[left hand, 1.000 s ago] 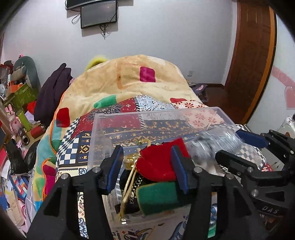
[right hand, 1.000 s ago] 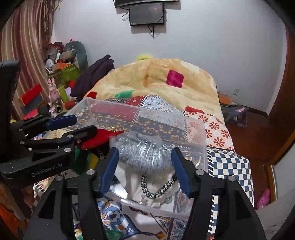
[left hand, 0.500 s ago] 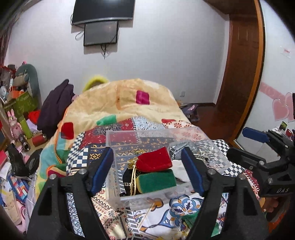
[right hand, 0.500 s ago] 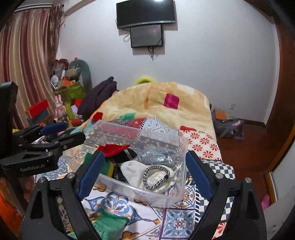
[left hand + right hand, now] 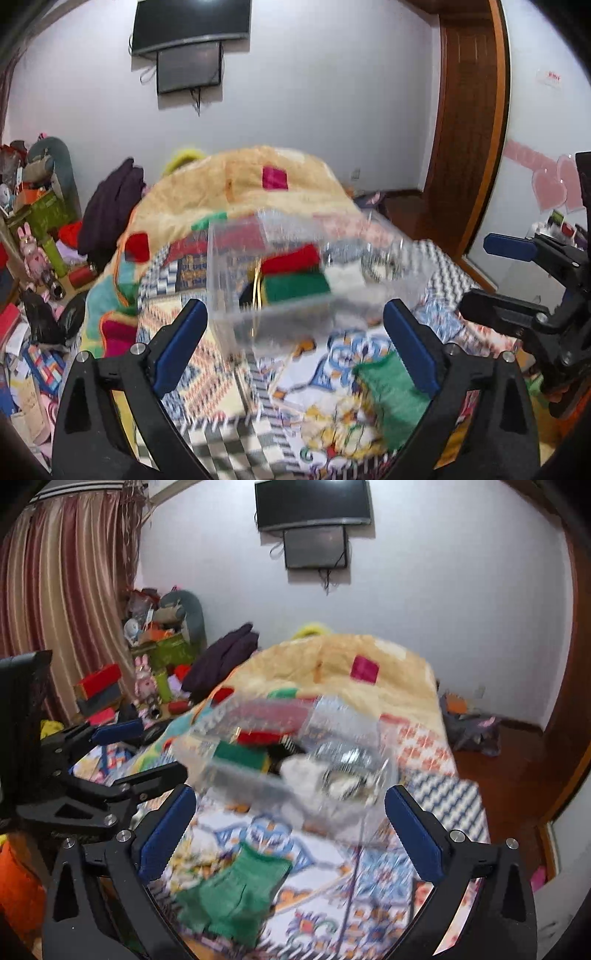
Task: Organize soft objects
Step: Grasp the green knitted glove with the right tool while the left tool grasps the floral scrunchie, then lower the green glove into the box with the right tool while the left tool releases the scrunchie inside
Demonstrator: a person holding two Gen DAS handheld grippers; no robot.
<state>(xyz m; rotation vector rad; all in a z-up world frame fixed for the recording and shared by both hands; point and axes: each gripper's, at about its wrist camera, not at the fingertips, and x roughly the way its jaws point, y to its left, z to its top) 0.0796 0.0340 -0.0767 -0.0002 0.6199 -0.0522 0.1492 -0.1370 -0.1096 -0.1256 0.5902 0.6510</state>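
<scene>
White bedroom walls rise behind a bed [image 5: 258, 369] covered in patchwork quilts, with a dark screen [image 5: 190, 70] mounted high on the far wall. At far left, striped curtains [image 5: 55, 590] hang beside a heap of toys and boxes [image 5: 155, 646]. My left gripper [image 5: 291, 347] hovers above the bedding, its blue-padded jaws spread wide and holding nothing. Ahead of it, resting on the quilt, sits a clear plastic bin [image 5: 236, 317], blurred by motion. Inside I can make out a red pouch [image 5: 291, 258] lying on a green one [image 5: 295, 288], with something white [image 5: 345, 278] beside them. Nearer me, a green cloth pouch [image 5: 232, 893] lies loose on the bedding, outside the bin. My right gripper [image 5: 290, 830] is likewise wide open and empty, apart from the bin. A wooden door [image 5: 469, 129] stands at far right.
</scene>
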